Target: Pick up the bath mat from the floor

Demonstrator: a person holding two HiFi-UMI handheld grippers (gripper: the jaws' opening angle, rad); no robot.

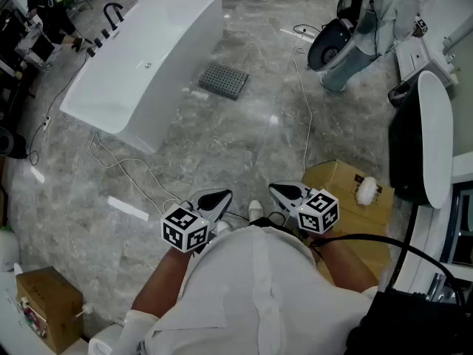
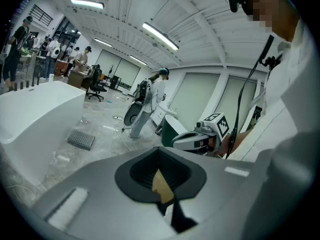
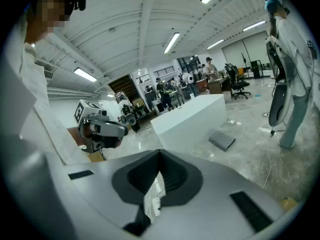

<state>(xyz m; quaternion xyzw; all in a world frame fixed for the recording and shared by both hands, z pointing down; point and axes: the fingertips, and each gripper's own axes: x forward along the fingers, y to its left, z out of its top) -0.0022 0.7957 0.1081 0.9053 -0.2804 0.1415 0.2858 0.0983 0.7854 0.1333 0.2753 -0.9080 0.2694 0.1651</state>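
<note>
The bath mat (image 1: 224,80) is a small grey studded square that lies flat on the marble floor beside the white bathtub (image 1: 140,58). It shows far off in the left gripper view (image 2: 81,139) and the right gripper view (image 3: 221,140). Both grippers are held close to my body, far short of the mat. My left gripper (image 1: 220,195) is shut with nothing in it, its jaws meeting at the tip (image 2: 160,150). My right gripper (image 1: 277,189) is shut and empty too (image 3: 159,152). Each gripper sees the other: the right gripper (image 2: 200,136), the left gripper (image 3: 100,129).
Cables (image 1: 303,109) trail across the floor between me and the mat. A cardboard box (image 1: 347,198) sits by my right side, another box (image 1: 48,298) at lower left. A person (image 1: 369,21) stands at the back right. A dark basin with a white rim (image 1: 432,139) is at right.
</note>
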